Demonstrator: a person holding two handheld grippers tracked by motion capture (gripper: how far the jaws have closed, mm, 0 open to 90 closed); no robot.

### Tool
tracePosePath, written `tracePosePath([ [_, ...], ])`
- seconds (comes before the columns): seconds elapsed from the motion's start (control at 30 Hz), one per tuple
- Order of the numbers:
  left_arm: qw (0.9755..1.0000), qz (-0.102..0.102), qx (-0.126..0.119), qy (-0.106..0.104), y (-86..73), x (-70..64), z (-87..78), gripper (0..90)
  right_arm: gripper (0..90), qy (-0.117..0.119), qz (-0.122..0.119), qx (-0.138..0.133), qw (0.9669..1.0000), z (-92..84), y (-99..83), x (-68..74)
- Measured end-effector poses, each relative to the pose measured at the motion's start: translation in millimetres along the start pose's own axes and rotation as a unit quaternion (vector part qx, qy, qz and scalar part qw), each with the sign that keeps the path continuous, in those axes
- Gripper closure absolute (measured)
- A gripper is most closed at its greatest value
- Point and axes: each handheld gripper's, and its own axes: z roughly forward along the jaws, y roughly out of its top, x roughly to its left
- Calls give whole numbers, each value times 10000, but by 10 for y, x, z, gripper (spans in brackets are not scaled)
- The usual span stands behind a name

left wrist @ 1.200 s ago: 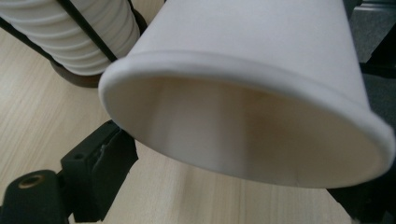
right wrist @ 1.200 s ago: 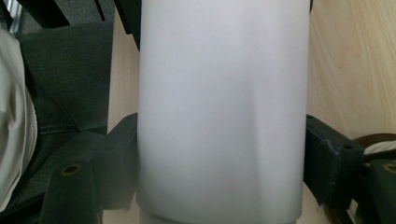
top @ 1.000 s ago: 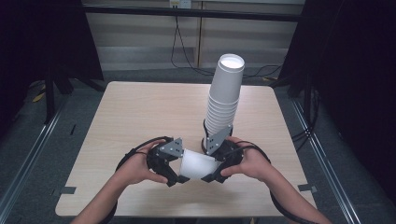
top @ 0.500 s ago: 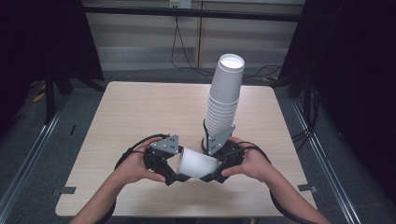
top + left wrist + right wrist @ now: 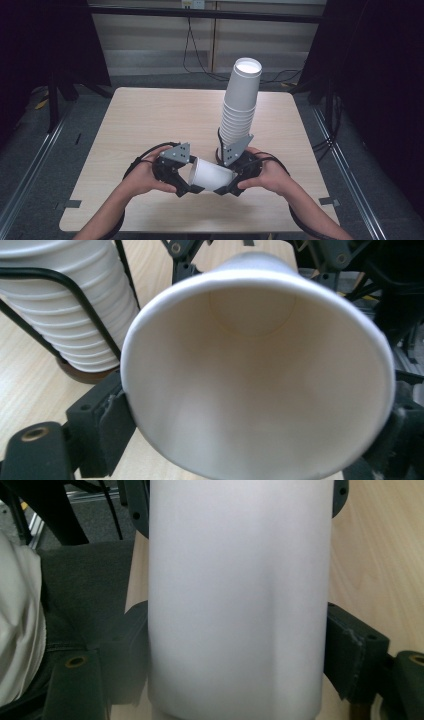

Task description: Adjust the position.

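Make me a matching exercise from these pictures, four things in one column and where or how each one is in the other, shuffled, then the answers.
Things:
1. single white paper cup
2. stack of white paper cups
3. left gripper
4. right gripper

Places or states:
A. stands upright in a black wire holder
B. lies sideways between the two grippers
C. at the cup's narrow base end
D. at the cup's wide open rim

Pairs: 1-B, 2-A, 3-D, 4-C
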Motion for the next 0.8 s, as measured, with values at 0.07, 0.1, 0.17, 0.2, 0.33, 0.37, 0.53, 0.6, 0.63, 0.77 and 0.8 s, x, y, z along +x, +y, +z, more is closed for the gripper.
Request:
tracePosePath([
  [0.07,10000,-19,65,-8,2,-4,-4,124,239,-15,13,7,10000,18,-6,6],
  [0.1,9999,-51,82,30,5,-11,-3,127,239,-4,15,5,10000,28,-12,7],
  [0.17,9998,-48,162,91,16,-20,-12,135,237,-79,19,37,10000,39,-24,4],
  [0.2,9996,-12,266,134,25,-8,-35,137,221,-125,85,-12,9999,50,-45,-3],
  [0.33,9988,-114,402,247,41,8,-96,138,191,-228,101,52,9997,51,-86,-15],
  [0.37,9984,-147,447,307,48,6,-117,138,188,-223,165,25,9996,48,-114,-8],
  [0.53,9952,-181,814,509,44,22,-204,133,164,-453,389,-103,9982,51,-287,4],
  [0.6,9949,-234,822,538,34,27,-215,133,164,-466,431,-132,9979,52,-327,2],
  [0.63,9943,-255,888,538,22,39,-232,133,161,-515,459,-163,9975,57,-367,-3],
  [0.77,9906,-352,1134,674,-20,68,-248,133,156,-704,628,-150,9954,70,-542,-10],
  [0.8,9898,-391,1177,699,-30,80,-252,133,157,-791,667,-177,9945,76,-584,-14],
])
